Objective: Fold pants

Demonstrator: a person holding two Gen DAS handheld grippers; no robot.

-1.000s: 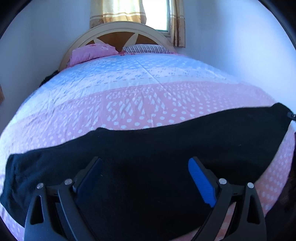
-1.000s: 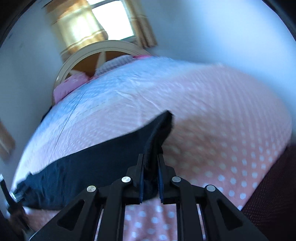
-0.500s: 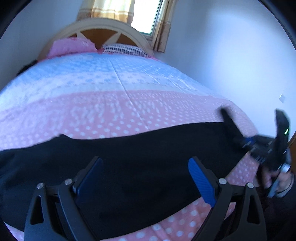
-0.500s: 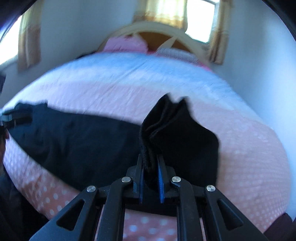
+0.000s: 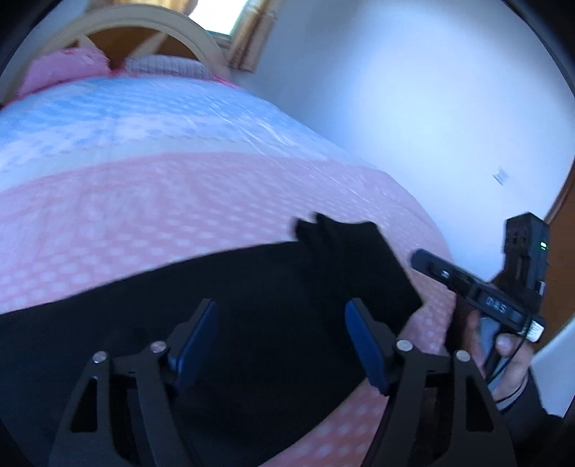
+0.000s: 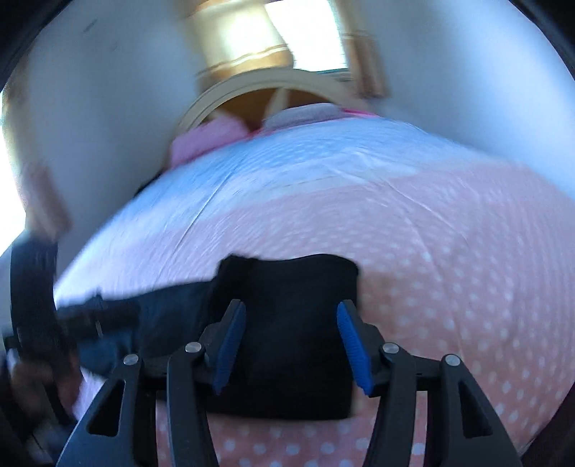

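Flattening the folded flap of the pants (image 6: 287, 309) near the bed's (image 6: 449, 258) foot edge suits both wide-open, empty grippers (image 5: 282, 345) (image 6: 291, 345): press, don't drag.

Count log, positions relative to bed (image 5: 151, 201):

- Bed: 1, pink-and-blue dotted cover.
- Pants (image 5: 222, 309): 1 pair, black, lying across near end of bed; 1 end doubled over onto itself (image 6: 287, 323).
- Pillows: 2 at head of bed, 1 pink (image 5: 61, 72), 1 striped (image 5: 165, 66).
- Headboard (image 5: 143, 28): 1, arched, behind pillows.
- Grippers: 2. Left gripper (image 5: 282, 345), right gripper (image 6: 291, 348), both above near end of bed, jaws spread.
- Hand (image 5: 503, 355): 1 visible, beside bed's right edge.
- Window (image 6: 305, 32): 1, above headboard; curtain count unclear from blur.
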